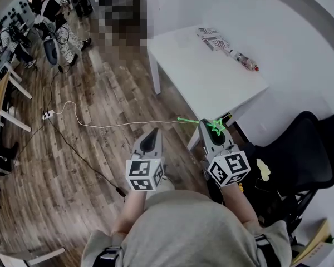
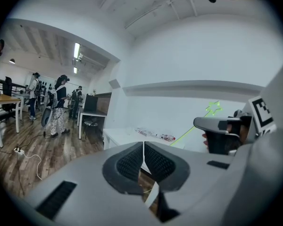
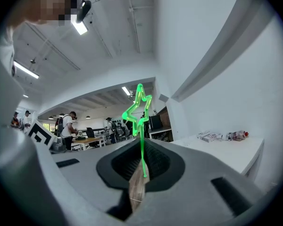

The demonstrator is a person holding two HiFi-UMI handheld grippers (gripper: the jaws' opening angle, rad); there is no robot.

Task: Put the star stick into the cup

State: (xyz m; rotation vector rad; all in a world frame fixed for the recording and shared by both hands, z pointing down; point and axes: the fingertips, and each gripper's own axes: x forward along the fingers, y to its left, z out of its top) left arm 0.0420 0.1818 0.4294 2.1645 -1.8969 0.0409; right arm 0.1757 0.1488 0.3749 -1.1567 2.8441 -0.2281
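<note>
Your right gripper [image 3: 141, 167], jaws pinching the green star stick [image 3: 138, 108] by its stem, sits at center right. Your left gripper [image 2: 143, 158] has its jaws pressed together, empty. No cup is visible, possibly hidden on the white desk [image 1: 200, 71] at upper right, so the insertion is not yet done.

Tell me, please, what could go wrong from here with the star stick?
1. The right tongs pinch the star stick only by its thin stem, so it might swivel or slip out.
2. No cup shows in any view, and the table is a way off, so carrying comes first.
3. A cable lies across the floor and could catch a foot.
</note>
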